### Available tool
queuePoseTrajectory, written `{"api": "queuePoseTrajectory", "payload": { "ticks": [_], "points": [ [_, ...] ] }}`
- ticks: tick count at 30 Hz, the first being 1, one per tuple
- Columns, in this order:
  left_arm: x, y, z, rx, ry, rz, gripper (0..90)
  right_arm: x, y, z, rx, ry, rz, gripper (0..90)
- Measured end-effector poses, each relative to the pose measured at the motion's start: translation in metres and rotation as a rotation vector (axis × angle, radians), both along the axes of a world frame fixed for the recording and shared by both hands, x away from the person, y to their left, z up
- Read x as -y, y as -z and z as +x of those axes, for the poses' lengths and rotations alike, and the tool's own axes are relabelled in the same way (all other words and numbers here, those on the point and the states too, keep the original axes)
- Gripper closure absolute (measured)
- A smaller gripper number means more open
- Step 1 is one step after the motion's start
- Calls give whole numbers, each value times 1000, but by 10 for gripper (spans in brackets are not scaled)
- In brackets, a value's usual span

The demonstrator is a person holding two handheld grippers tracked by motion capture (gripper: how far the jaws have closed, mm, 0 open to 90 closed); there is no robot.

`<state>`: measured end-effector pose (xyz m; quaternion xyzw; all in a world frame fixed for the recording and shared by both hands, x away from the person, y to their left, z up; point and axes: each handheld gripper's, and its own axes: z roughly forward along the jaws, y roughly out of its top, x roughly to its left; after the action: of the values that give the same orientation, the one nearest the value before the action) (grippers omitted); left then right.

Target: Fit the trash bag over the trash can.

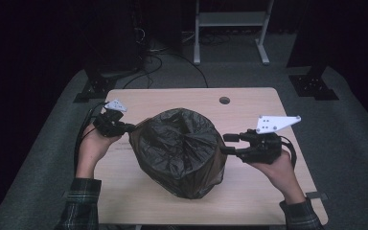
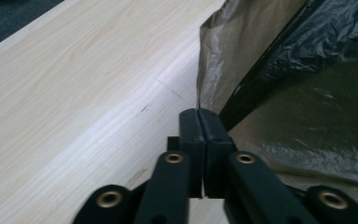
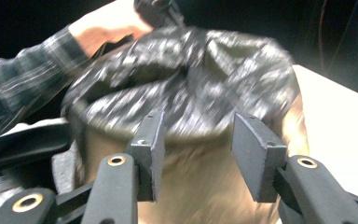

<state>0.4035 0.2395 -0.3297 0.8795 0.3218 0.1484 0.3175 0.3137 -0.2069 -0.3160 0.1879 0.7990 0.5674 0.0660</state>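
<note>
High view: unlabelled black bag on table

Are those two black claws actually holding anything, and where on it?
The left gripper pinches the edge of the thin black plastic bag lining the bin. The right gripper is open, holding nothing.

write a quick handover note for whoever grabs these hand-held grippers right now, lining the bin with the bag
Left hand-held gripper: shut, pinching the bag's edge at the bin's left side.
Right hand-held gripper: jaws apart with nothing between them, just off the bin's right side.
Black bag: draped over the bin, which stands mid-table.
Done: the bag covers the top and hangs partway down the sides.
Left: likely regrip the right edge and pull the bag down evenly.
</note>
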Motion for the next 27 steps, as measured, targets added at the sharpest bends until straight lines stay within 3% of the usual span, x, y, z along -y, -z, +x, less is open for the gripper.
{"api": "queuePoseTrajectory", "payload": {
  "ticks": [2,4,8,12,16,20,27],
  "points": [
    [-1,-1,-1,18,-8,-7,727,-7,-5,7,2,-9,-5,515],
    [-5,-5,-3,41,-8,-49,570,-16,-9,13,8,-18,-15,506],
    [-17,-16,-7,87,-25,-119,398,-28,-10,18,8,-28,-34,506],
    [-23,-34,-16,125,-14,-178,349,-34,-11,22,7,-33,-41,505],
    [-16,-54,-29,158,66,-222,344,-41,-13,27,1,-42,-57,502],
    [3,-67,-42,169,165,-252,344,-50,-14,33,0,-48,-79,471],
    [40,-64,-47,138,290,-240,339,-66,-11,42,-17,-63,-116,416]
  ]
}}
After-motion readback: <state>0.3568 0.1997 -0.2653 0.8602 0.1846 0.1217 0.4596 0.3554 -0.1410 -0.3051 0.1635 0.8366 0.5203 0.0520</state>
